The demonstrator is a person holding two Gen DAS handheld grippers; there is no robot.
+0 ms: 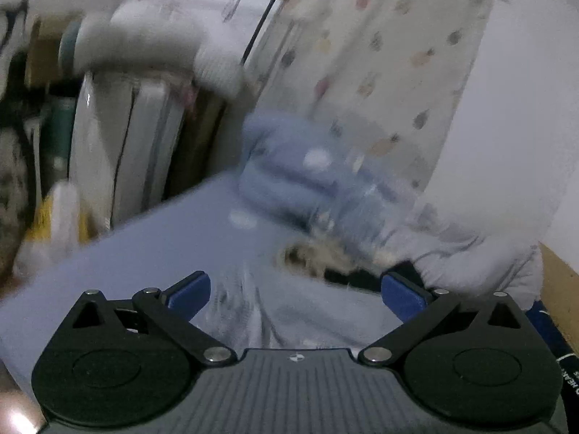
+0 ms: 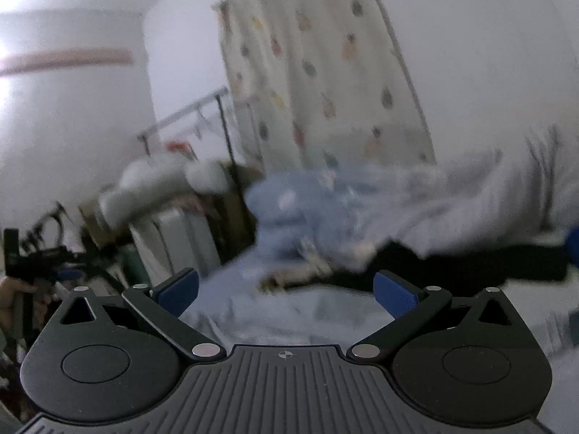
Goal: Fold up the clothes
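My left gripper [image 1: 295, 294], jaws spread wide and empty, my right gripper [image 2: 286, 291] likewise wide and empty, both above the crumpled pale blue-grey garment [image 1: 307, 311] on the blue-sheeted bed [image 1: 163, 238], patterned curtain [image 2: 325, 72] beyond, views blurred.

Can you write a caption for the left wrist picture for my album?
Open left gripper over pale clothes on a blue bed, spotted curtain behind.

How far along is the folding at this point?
Done: what looks like a folded light blue stack lies at the far side of the bed, though blur hides details. In hand: nothing; left gripper and right gripper are both open. Left: a loose pale garment and dark piece lie unfolded.
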